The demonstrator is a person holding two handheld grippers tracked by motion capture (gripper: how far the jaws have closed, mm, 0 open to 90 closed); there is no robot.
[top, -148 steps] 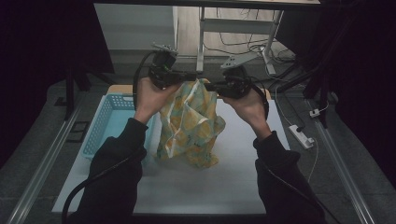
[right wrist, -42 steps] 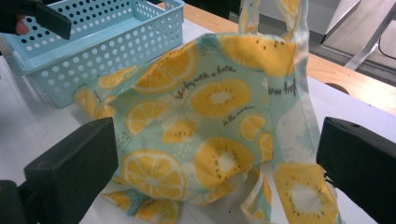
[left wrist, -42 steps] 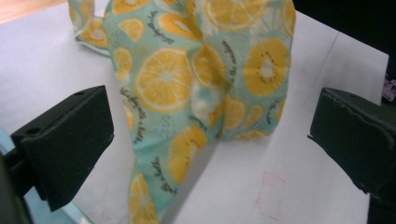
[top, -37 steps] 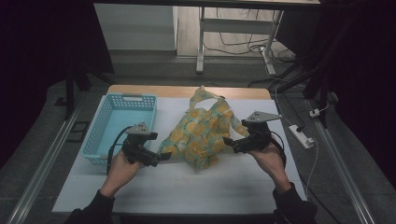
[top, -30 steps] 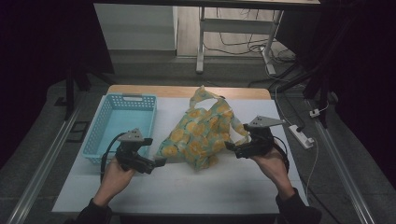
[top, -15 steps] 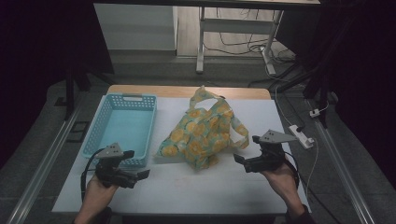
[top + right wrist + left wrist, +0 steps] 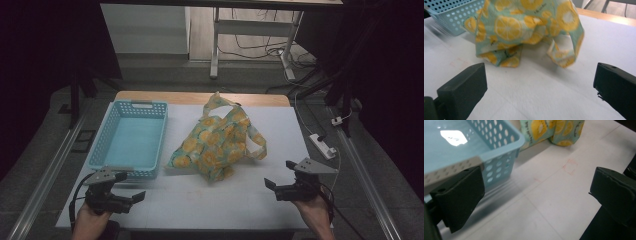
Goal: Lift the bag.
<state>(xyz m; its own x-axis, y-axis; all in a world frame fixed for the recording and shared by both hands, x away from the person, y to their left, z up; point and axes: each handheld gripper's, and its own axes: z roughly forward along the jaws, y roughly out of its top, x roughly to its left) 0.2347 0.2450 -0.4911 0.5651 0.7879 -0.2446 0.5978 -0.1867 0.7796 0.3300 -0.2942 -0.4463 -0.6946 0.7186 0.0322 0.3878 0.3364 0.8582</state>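
Observation:
A mint cloth bag printed with lemon slices (image 7: pixel 217 143) lies crumpled on the white table (image 7: pixel 210 200), its handles loose; it is also in the right gripper view (image 7: pixel 524 27). My left gripper (image 7: pixel 135 198) rests low at the front left, open and empty, just in front of the blue basket (image 7: pixel 130 140). In its own view the left gripper (image 7: pixel 534 195) has wide-spread jaws, with the basket corner (image 7: pixel 499 150) close on the left. My right gripper (image 7: pixel 271 186) sits at the front right, open and empty, and in its own view the right gripper (image 7: pixel 540 82) points at the bag.
The blue perforated basket stands empty at the table's left. A white power strip (image 7: pixel 322 145) lies off the table's right edge. Metal rails run along both sides, and a desk frame with cables (image 7: pixel 250 45) stands behind the table.
Both grippers let go of the bag and drew back toward the table's front corners. The bag, earlier held up, now lies slumped on the table.

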